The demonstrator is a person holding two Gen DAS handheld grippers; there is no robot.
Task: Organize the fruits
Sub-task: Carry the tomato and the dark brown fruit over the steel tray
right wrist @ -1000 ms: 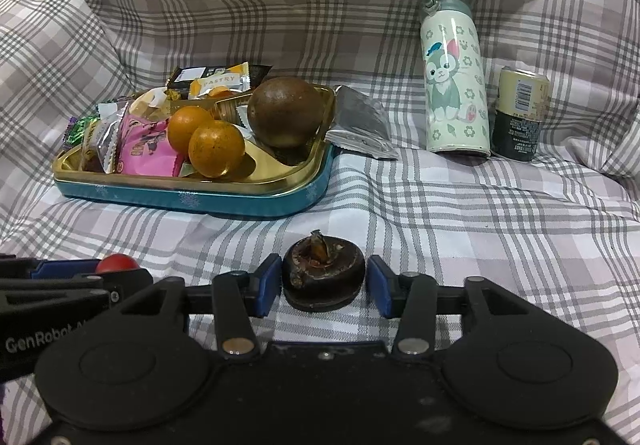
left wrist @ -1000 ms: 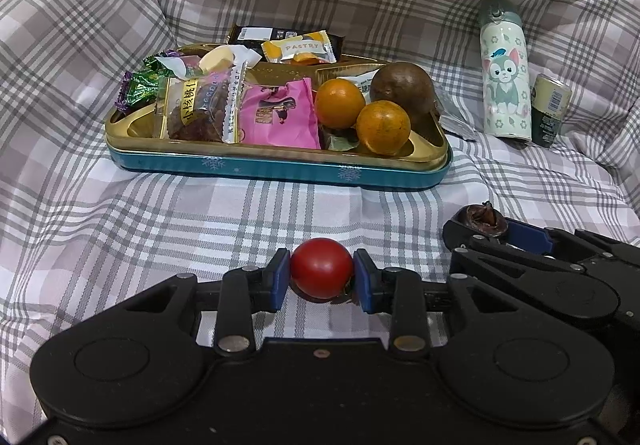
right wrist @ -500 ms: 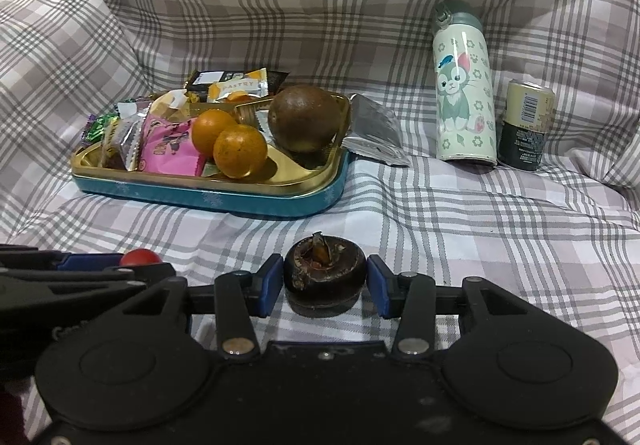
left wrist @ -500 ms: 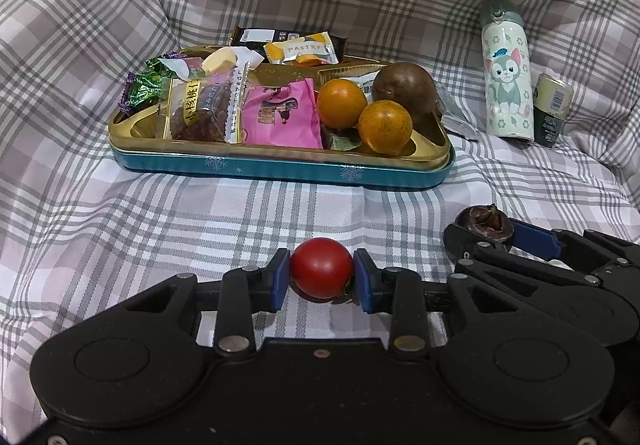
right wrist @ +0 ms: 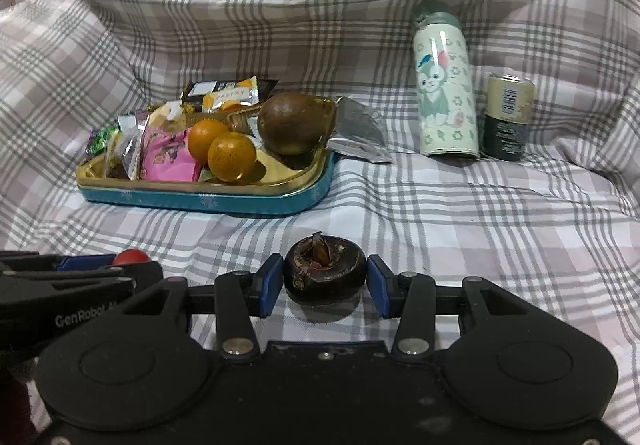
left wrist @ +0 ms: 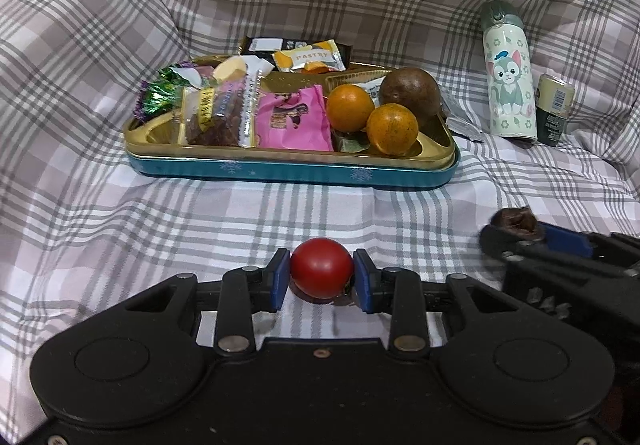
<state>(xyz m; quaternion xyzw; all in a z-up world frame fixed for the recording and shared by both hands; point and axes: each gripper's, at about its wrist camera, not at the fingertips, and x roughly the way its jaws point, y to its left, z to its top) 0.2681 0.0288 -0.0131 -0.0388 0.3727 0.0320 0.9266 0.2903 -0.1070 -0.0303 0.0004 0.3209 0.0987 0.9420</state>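
Right gripper (right wrist: 325,286) lifted slightly; chestnut (right wrist: 325,275) clamped between pads.

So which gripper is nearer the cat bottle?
Right. The right gripper, shut on a dark fruit, sits below the bottle, slightly to its left. The left gripper, holding the tomato, is farther left.

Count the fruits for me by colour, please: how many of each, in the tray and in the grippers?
Orange: 2, one orange and another orange, both in the tray.
Brown: 1, a round brown fruit in the tray.
Red: 1, a tomato in the left gripper.
Dark brown: 1, a water chestnut in the right gripper.
Total: 5
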